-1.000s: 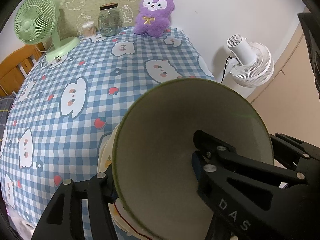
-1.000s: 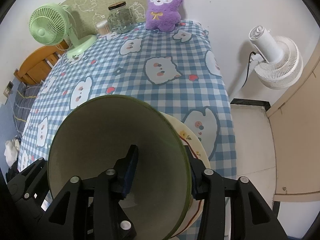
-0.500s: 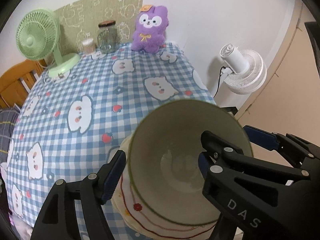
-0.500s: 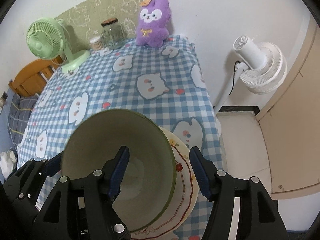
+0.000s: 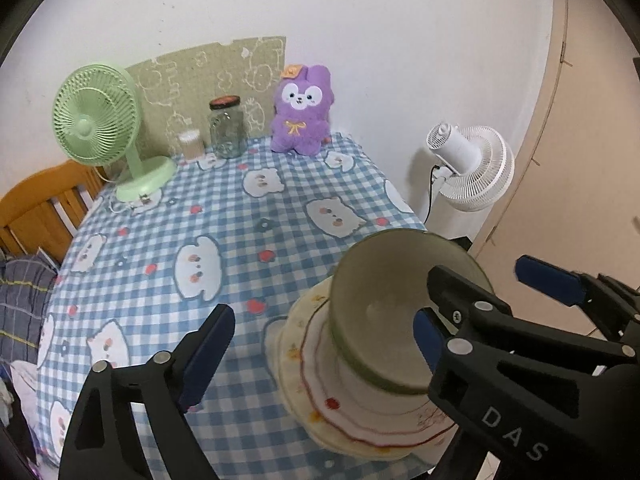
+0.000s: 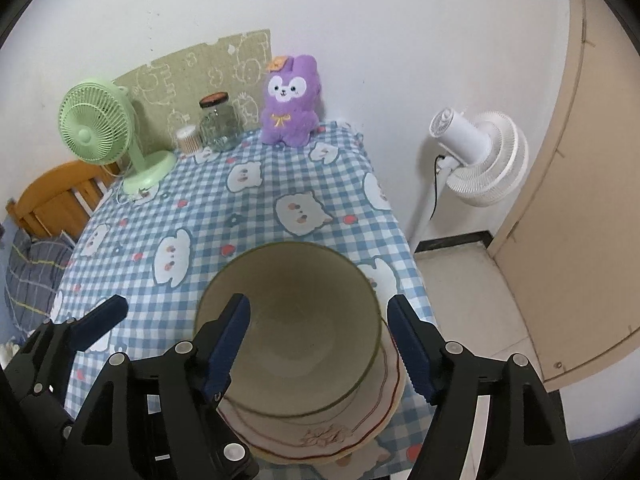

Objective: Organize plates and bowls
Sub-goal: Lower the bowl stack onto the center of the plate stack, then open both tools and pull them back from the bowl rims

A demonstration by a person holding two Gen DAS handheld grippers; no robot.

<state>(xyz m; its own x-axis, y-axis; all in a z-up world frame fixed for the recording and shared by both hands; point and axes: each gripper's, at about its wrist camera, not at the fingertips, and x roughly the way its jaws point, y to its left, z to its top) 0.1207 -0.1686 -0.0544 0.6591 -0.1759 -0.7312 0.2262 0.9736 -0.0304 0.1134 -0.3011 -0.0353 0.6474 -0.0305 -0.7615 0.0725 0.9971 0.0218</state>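
On the near right part of the checked tablecloth (image 6: pixel 256 208), left gripper (image 5: pixel 320 332) spread wide, gripping nothing. Green-rimmed bowl (image 6: pixel 292 320) sits upright on a cream plate (image 6: pixel 320 436) with red line trim. Right gripper (image 6: pixel 318 344) released, fingers flanking the bowl, apart from it.

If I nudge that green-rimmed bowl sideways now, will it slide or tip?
The green-rimmed bowl sits on the stacked plates near the table's edge, so a sideways nudge would probably slide it: the plate surface looks glazed and smooth. It looks rigid, likely ceramic, so breakable if it drops. Its walls flare from a narrower base, so a push at the rim may tip it. Both tongs are open.
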